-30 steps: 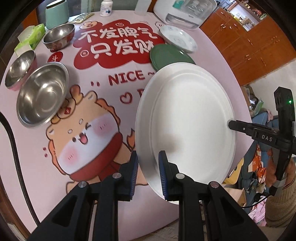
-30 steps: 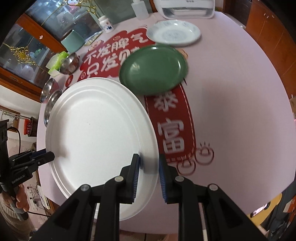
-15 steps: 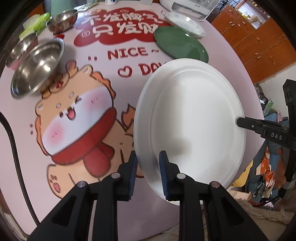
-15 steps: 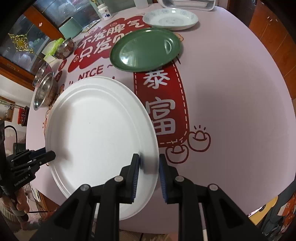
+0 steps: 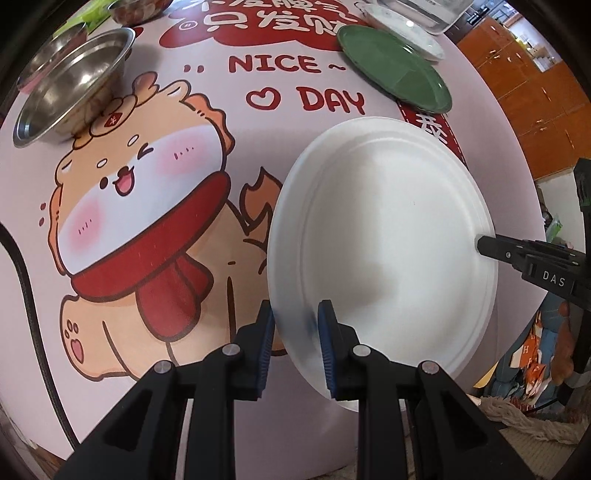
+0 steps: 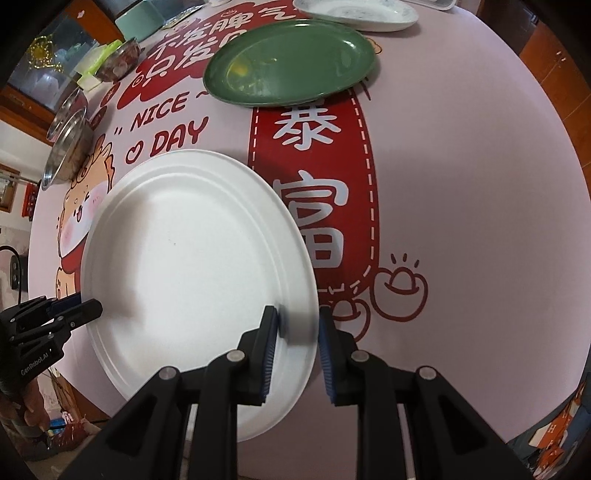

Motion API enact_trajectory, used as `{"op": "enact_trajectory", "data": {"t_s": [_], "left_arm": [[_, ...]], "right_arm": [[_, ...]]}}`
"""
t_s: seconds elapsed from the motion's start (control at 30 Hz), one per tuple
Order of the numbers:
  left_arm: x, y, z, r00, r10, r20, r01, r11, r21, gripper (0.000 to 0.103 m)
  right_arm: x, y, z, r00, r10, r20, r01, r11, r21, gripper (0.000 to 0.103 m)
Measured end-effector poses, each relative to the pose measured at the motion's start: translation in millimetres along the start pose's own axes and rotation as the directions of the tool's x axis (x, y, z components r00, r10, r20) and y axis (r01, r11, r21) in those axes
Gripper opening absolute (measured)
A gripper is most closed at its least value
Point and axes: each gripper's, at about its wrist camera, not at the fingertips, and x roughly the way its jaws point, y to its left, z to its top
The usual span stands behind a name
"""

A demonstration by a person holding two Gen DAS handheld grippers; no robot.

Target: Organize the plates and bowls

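Both wrist cameras look steeply down, sharing the white plate [image 5: 384, 236].

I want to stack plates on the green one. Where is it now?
The green plate lies on the pink tablecloth beyond the white plate, upper middle in the right wrist view, just before the patterned white dish.

Large white plate [image 5: 388, 229] with ridged rim, empty, near the table's front edge, green plate [image 6: 291, 62] flat beyond it, white patterned plate [image 6: 354, 11] farther back, steel bowls [image 5: 74, 81] upright at far left
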Motion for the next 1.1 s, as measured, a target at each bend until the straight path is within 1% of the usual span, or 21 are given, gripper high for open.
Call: {"op": "enact_trajectory", "data": {"t_s": [0.17, 0.63, 0.73, 0.8, 1.1], "left_arm": [[7.6, -3.8, -2.5, 1.0, 0.013, -0.008, -0.013, 1.0, 0.004, 0.022], [21.1, -33.5, -3.1, 1.0, 0.019, -0.024, -0.018, 0.999, 0.041, 0.023], [22.1, -36.8, -2.5, 0.999, 0.025, -0.024, -0.024, 0.999, 0.04, 0.024], [21.9, -37.6, -2.0, 0.999, 0.027, -0.023, -0.026, 0.999, 0.039, 0.026], [26.8, -46.5, -2.0, 0.999, 0.042, -0.014, -0.041, 0.999, 0.034, 0.029]], "right_arm": [[0.0, -0.2, 1.2, 1.0, -0.016, -0.009, 0.016, 1.0, -0.017, 0.022], [5.0, -33.3, -2.6, 0.999, -0.019, -0.039, 0.02, 0.999, 0.025, 0.022], [12.7, -20.7, 4.8, 0.999, -0.018, -0.044, 0.019, 0.999, 0.028, 0.022], [14.2, -19.3, 6.9, 0.999, -0.017, -0.045, 0.018, 1.0, 0.024, 0.022], [22.8, -15.2, 2.7, 0.999, -0.03, -0.043, 0.03, 0.999, -0.01, 0.025]]}}
